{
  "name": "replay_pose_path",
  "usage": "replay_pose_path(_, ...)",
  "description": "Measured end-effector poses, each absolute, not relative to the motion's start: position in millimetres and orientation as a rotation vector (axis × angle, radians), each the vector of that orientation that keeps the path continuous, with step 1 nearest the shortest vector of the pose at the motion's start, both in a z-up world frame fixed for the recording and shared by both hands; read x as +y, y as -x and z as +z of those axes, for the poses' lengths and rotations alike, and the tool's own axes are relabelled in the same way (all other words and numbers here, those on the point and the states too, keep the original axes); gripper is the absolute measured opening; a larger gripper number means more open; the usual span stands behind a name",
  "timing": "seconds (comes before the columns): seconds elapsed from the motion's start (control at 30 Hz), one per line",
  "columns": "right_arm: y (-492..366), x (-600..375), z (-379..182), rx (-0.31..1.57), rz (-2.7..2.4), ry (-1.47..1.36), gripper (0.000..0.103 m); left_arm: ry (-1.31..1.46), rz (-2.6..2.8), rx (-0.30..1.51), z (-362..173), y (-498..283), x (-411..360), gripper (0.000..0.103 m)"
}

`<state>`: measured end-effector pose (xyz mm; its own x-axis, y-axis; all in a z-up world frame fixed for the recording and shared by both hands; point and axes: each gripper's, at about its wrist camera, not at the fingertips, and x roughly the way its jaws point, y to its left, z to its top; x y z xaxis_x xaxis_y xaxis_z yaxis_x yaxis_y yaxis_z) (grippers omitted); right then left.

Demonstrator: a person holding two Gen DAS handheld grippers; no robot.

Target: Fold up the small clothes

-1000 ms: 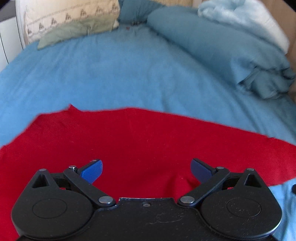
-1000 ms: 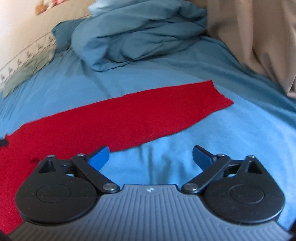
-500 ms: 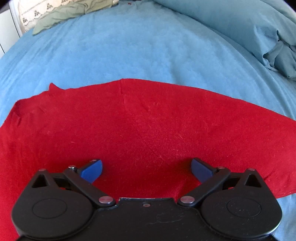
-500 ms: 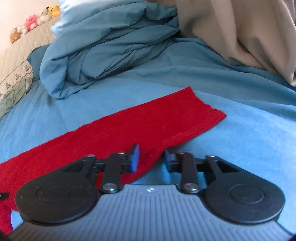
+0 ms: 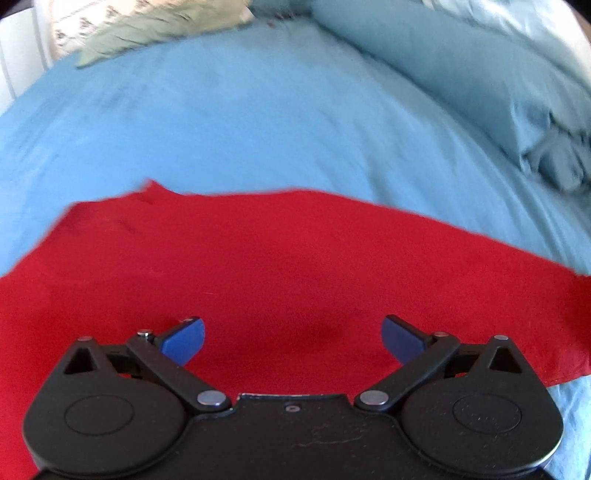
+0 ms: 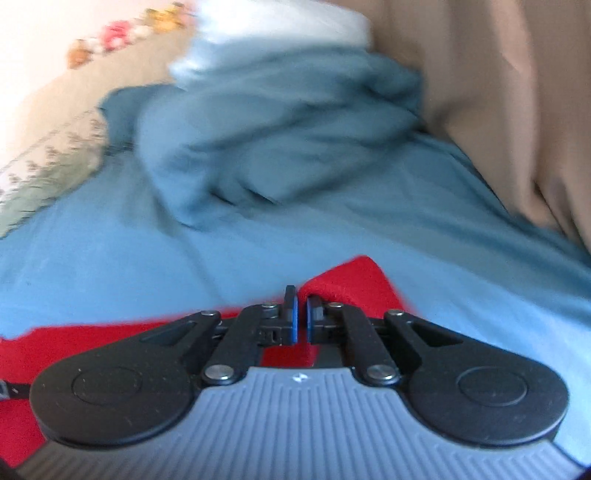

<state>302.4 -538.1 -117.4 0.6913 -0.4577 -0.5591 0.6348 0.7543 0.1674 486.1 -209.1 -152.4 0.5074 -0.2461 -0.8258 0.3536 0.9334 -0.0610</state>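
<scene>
— What's on the left side?

— The left gripper (image 5: pixel 291 334) hangs over a red garment (image 5: pixel 280 258) with its blue pads (image 5: pixel 183 339) spread wide and nothing between them. The cloth lies flat across the near part of the bed's blue sheet (image 5: pixel 240 125), running from the left edge toward the right.

— And the far end of the bed?

— A patterned pillow (image 5: pixel 147 26) at the far left corner, and a bunched blue duvet (image 5: pixel 480 81) along the far right side.

— Now the right side?

— The right gripper (image 6: pixel 301 317) has just been closing, and its pads are drawn almost together on the end of the red garment (image 6: pixel 354 280). That end stands raised off the sheet (image 6: pixel 461 258), just past the fingertips, while the rest trails off to the lower left.

— Is the grip certain?

— Red cloth shows in the narrow slot between the pads, so yes. The view is blurred, though. A beige curtain (image 6: pixel 498 110) hangs at the right edge of the bed.
</scene>
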Motion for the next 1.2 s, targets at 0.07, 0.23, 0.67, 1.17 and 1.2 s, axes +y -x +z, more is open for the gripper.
replay_pose_path(0.07, -322.9, -512.0, -92.6, 0.487, -0.556, -0.331, 0.020, -0.091, -0.343, 0.957, -141.2, -487.0, -182.6, 0.103)
replay_pose_path(0.23, -381.0, -397.4, -46.2, 0.412, -0.264, -0.139, 0.020, -0.042, -0.260, 0.891, -115.7, -483.1, -103.1, 0.103)
replay_pose_path(0.67, -427.7, -200.8, -194.8, 0.668, 0.143, 0.118, 0.021, -0.008, -0.170, 0.937, -152.3, -465.4, 3.5, 0.103)
replay_pose_path(1.17, -350.8, -290.1, -174.6, 0.617, 0.090, 0.081, 0.084, -0.196, -0.516, 0.828, -143.5, -468.8, -160.7, 0.090)
replay_pose_path(1.2, -346.4, -297.9, -174.2, 0.619, 0.083, 0.062, 0.084, -0.194, -0.524, 0.850, -150.7, -474.0, -168.1, 0.080)
